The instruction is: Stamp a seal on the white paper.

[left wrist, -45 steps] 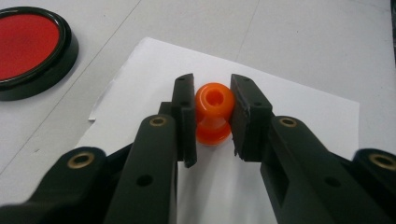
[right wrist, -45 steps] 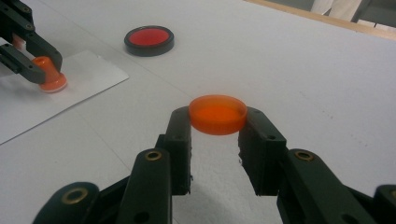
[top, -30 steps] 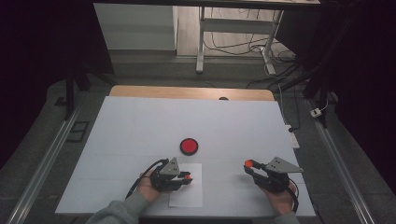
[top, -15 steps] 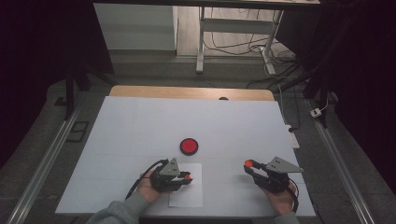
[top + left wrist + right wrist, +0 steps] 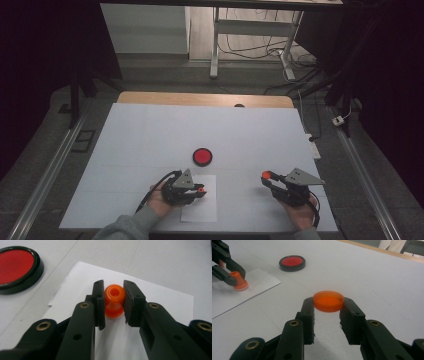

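Observation:
My left gripper (image 5: 199, 191) is shut on a small orange stamp (image 5: 114, 300) with a round knob and a flared base. The stamp stands upright, base down on a white sheet of paper (image 5: 162, 297) near the table's front edge. My right gripper (image 5: 266, 176) is shut on a flat orange round cap (image 5: 328, 300), held just above the bare table to the right of the paper. A red ink pad (image 5: 202, 156) in a black ring lies on the table beyond the paper. From the right gripper view the left gripper (image 5: 229, 275) and the stamp (image 5: 238, 282) appear at far left.
The white table top (image 5: 150, 135) stretches wide behind the pad, ending at a wooden strip (image 5: 200, 99) on the far side. A white power strip (image 5: 313, 148) lies off the right edge. Metal rails (image 5: 45, 175) run along the floor on both sides.

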Demonstrator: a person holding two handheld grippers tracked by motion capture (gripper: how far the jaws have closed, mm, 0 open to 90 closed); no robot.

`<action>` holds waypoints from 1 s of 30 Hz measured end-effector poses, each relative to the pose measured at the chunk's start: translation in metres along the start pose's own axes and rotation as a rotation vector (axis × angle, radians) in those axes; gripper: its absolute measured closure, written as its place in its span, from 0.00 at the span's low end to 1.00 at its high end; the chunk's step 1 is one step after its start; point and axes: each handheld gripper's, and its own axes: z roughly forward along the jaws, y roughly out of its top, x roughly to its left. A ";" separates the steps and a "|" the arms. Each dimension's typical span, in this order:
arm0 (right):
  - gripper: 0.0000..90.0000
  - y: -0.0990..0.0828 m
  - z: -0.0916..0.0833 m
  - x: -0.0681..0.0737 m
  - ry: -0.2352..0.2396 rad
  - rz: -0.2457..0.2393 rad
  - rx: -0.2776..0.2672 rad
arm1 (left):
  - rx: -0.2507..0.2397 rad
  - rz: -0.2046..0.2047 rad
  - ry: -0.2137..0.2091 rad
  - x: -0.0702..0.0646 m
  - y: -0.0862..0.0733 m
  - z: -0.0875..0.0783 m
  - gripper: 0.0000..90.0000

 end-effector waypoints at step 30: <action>0.72 0.000 0.001 0.001 0.009 -0.006 -0.001 | -0.278 -0.185 -0.052 0.025 0.012 -0.051 0.80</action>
